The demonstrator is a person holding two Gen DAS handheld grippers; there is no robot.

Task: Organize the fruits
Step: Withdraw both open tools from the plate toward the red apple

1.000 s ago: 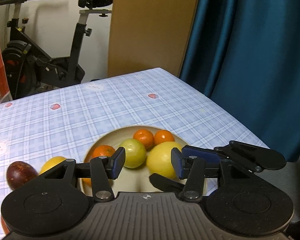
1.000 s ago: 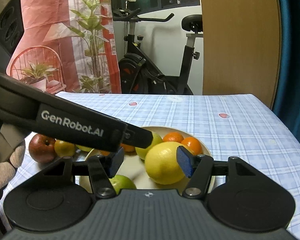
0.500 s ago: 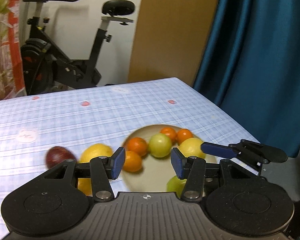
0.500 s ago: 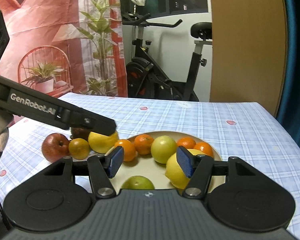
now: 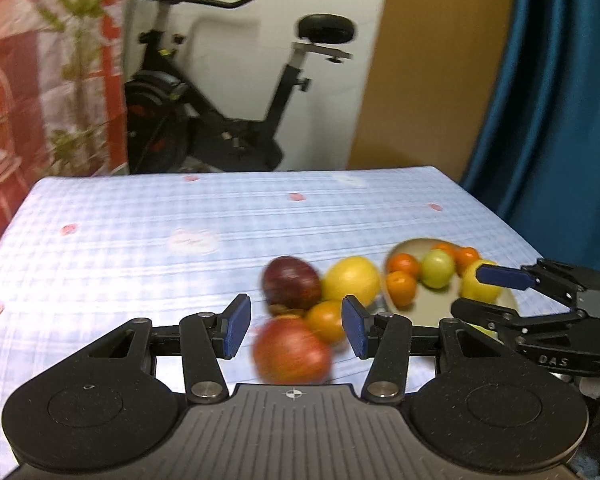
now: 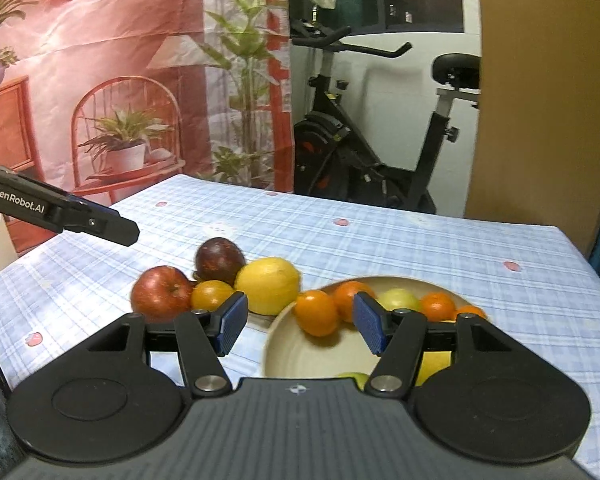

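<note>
A desk [image 6: 420, 248] under a blue-checked cloth with small pink motifs carries the fruit. Near its right edge stands a cream plate [image 6: 300, 356] holding oranges [image 6: 316, 312], a green fruit [image 6: 398, 299] and a lemon. Just beside the plate, toward the desk's middle, lie a red apple [image 6: 160, 292], a small orange fruit [image 6: 210, 294], a dark purple fruit [image 6: 219, 260] and a large lemon [image 6: 268, 285], bunched together. The left tool [image 5: 296, 330] hangs above this bunch, spread, pinching nothing. The right tool [image 6: 298, 322] hovers over the plate's near rim, also spread and empty. Beyond the desk's far edge stand an exercise bike [image 6: 364, 152], a plant-printed backdrop [image 6: 120, 80], a brown panel [image 5: 432, 72] and a teal curtain [image 5: 560, 100].
</note>
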